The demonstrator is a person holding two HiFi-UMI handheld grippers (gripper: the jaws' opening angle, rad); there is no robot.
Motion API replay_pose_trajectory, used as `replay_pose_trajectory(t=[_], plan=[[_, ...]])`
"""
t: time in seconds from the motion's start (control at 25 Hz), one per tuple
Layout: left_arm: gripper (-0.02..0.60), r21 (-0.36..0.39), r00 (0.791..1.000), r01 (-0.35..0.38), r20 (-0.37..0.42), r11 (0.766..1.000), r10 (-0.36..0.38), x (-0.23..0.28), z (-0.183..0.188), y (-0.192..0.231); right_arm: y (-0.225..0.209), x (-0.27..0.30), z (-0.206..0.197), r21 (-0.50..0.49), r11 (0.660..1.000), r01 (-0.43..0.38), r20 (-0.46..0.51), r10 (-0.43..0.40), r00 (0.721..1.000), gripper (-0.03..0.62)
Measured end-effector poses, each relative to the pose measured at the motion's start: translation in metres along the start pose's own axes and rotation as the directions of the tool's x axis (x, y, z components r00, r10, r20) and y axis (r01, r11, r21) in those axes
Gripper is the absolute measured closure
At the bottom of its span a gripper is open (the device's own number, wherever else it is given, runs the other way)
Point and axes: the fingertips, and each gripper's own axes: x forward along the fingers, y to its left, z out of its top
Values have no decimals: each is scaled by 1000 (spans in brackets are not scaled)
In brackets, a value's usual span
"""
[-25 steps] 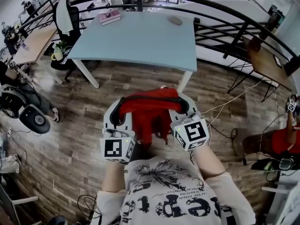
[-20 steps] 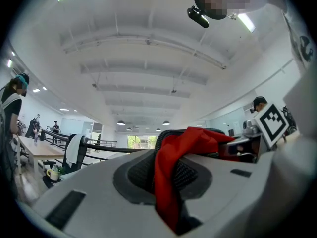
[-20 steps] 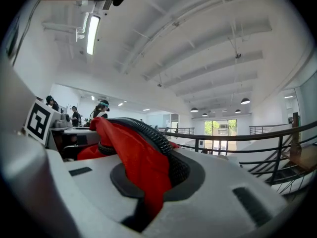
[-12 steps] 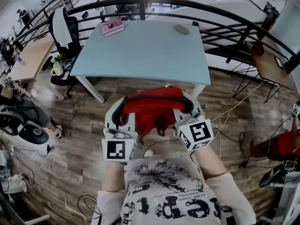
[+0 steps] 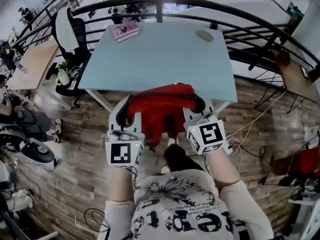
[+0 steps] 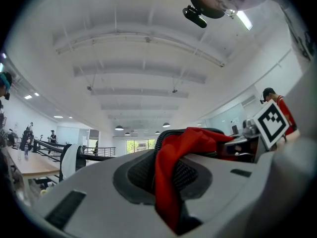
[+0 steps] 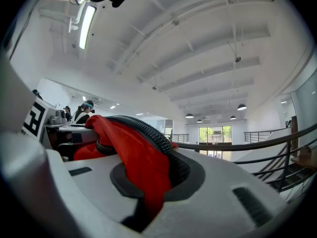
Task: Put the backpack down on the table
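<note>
A red backpack (image 5: 162, 108) with black trim hangs between my two grippers, just over the near edge of the pale blue table (image 5: 160, 51). My left gripper (image 5: 126, 111) is shut on red fabric and black mesh strap at the backpack's left side (image 6: 171, 182). My right gripper (image 5: 199, 104) is shut on the backpack's right side, where red cloth (image 7: 143, 177) and a ribbed black strap fill the jaws. The bag's lower part dangles below the table edge, toward the floor.
A pink book (image 5: 125, 31) lies at the table's far left and a small grey object (image 5: 204, 34) at its far right. A black curved railing (image 5: 250, 21) runs behind the table. An office chair (image 5: 70, 29) and a wooden desk (image 5: 30, 59) stand to the left.
Both grippers have carried the backpack forward and slightly up, from over the wood floor to the table's near edge. The grip on each side is unchanged.
</note>
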Motion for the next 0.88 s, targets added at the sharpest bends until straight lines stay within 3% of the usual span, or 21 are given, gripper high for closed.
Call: replay_pose_trajectory(t=[0.56, 0.88], plan=[[522, 11, 1000, -2, 25, 1000, 2, 178, -27, 67, -99, 172, -6, -33, 997, -64, 63, 66, 996, 569], [522, 27, 998, 1, 62, 1000, -2, 279, -31, 99, -158, 258, 1, -63, 997, -50, 78, 55, 995, 568]])
